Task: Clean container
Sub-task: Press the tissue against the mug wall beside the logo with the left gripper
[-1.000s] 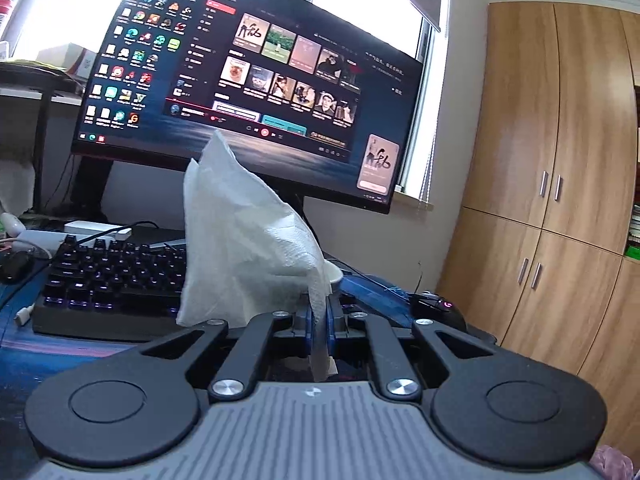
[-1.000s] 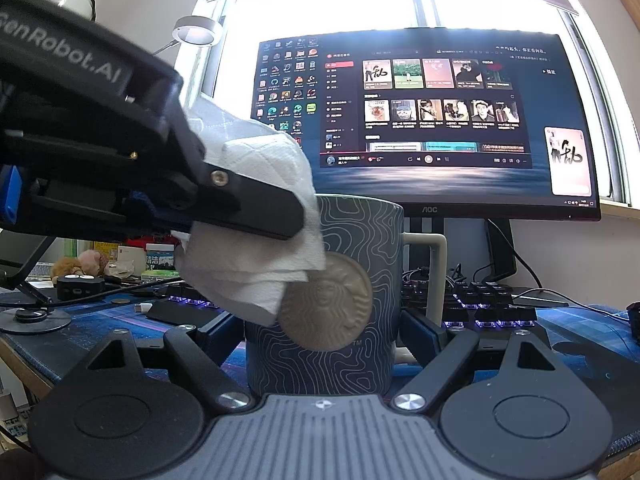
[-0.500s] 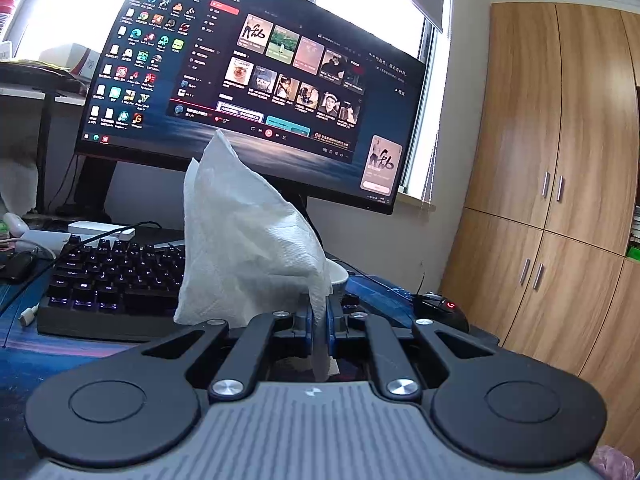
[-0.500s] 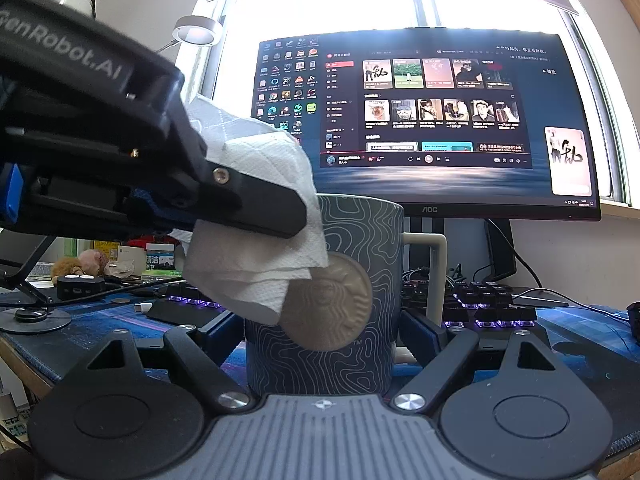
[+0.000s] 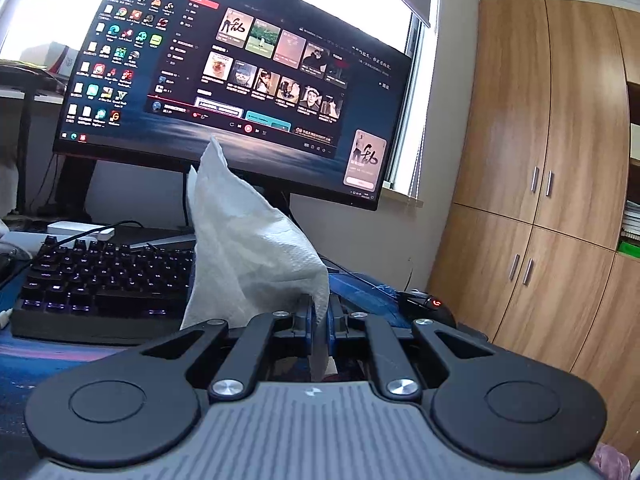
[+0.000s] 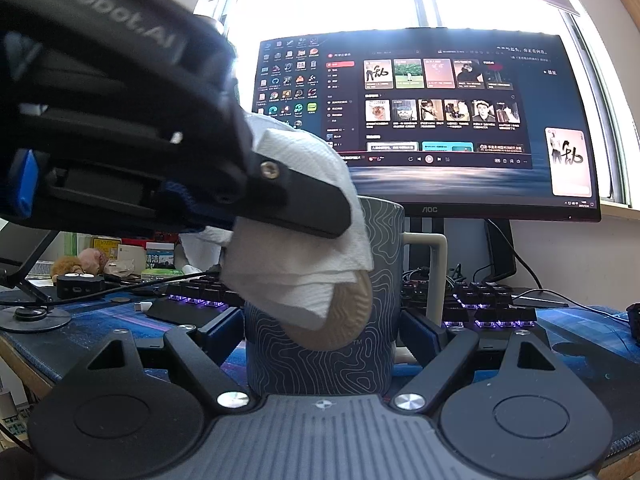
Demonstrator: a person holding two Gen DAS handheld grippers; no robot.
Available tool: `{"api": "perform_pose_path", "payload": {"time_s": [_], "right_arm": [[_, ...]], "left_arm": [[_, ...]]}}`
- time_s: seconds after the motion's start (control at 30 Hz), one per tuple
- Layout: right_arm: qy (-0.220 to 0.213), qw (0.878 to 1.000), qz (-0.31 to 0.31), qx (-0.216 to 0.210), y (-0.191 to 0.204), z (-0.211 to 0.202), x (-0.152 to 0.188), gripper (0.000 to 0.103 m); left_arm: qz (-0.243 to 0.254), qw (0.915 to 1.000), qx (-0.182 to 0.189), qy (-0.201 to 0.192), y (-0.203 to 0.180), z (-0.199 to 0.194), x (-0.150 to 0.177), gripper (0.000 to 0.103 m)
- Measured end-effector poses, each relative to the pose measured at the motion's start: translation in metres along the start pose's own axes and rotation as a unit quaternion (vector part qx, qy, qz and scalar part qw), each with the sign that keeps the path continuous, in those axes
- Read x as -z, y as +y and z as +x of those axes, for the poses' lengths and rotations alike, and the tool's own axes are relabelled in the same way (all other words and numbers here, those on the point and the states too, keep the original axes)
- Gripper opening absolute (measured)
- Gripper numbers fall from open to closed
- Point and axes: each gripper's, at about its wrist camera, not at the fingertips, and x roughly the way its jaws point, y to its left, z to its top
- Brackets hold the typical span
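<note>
Only the right wrist view shows the mug [image 6: 320, 344], gripped between the right gripper [image 6: 322, 330] fingers; the left gripper [image 5: 319, 314] fingers pinch a paper towel [image 5: 252, 248] at its 10 o'clock edge, above the blue-matted surface [image 6: 580, 332].

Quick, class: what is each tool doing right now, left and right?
Left tool: shut on the paper towel.
Right tool: closed around the patterned mug, pads at its sides.

Left hand-held gripper [image 5: 319, 314] clamped; right hand-held gripper [image 6: 322, 332] spread.
</note>
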Motion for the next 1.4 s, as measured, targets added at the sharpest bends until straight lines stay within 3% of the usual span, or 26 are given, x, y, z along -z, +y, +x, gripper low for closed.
{"api": "perform_pose_path", "payload": {"time_s": [1.4], "right_arm": [[0.000,1.000,-0.001,0.000,0.0025,-0.0039,0.0027,0.088]], "left_arm": [[-0.002,1.0000,0.005,-0.003,0.0010,-0.0008,-0.0044,0.008]]}}
